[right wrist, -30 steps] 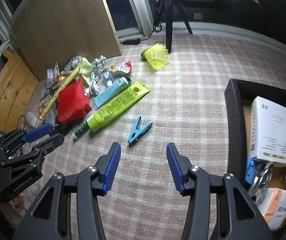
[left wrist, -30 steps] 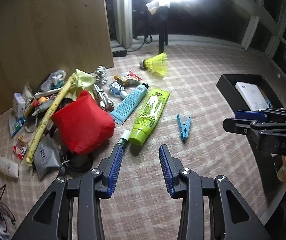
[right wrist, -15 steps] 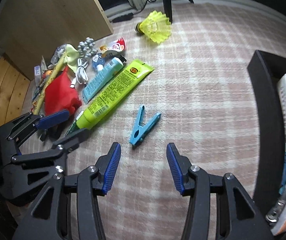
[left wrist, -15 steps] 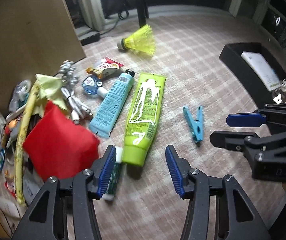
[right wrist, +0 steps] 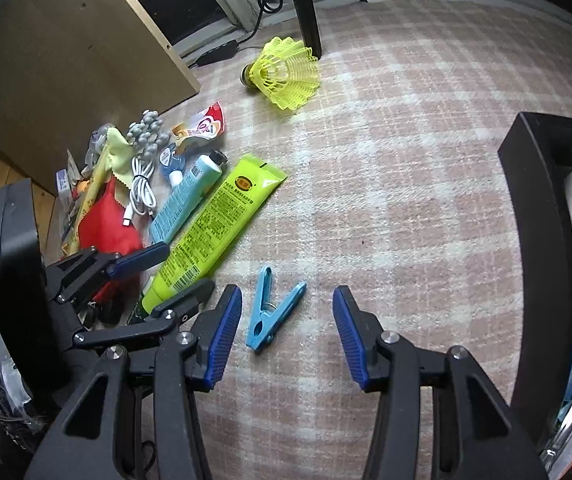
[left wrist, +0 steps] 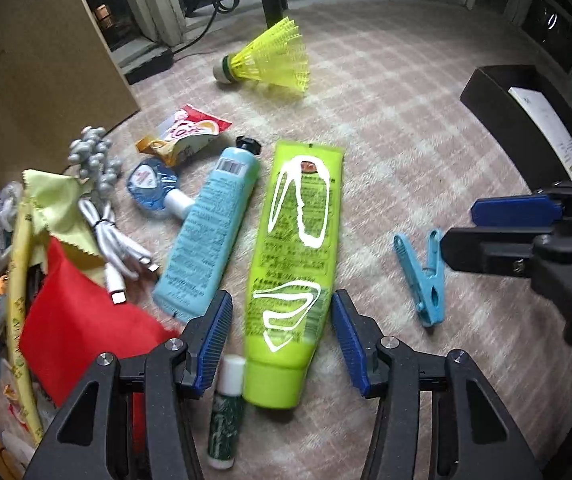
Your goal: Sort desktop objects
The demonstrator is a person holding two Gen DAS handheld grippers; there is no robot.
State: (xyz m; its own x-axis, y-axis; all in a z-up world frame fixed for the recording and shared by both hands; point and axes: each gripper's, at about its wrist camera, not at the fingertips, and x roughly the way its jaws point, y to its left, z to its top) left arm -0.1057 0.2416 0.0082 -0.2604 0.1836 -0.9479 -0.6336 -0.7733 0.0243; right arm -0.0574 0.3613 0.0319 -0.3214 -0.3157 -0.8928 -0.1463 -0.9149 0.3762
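Lying on a pink checked cloth covering the table (right wrist: 405,168), beside a wooden board (left wrist: 26,60). Straddling the green tube (left wrist: 293,264) with left gripper (left wrist: 280,338) jaws apart; flanking the blue clothespin (right wrist: 272,310) with right gripper (right wrist: 286,334) jaws apart. Showing a black tray (right wrist: 533,216) fully only from the right wrist.

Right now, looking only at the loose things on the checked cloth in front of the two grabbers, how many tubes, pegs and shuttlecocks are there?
Tubes: 2, the lime green tube and the light blue tube
Clothes pegs: 1, the blue peg
Shuttlecocks: 1, the yellow shuttlecock
Total: 4
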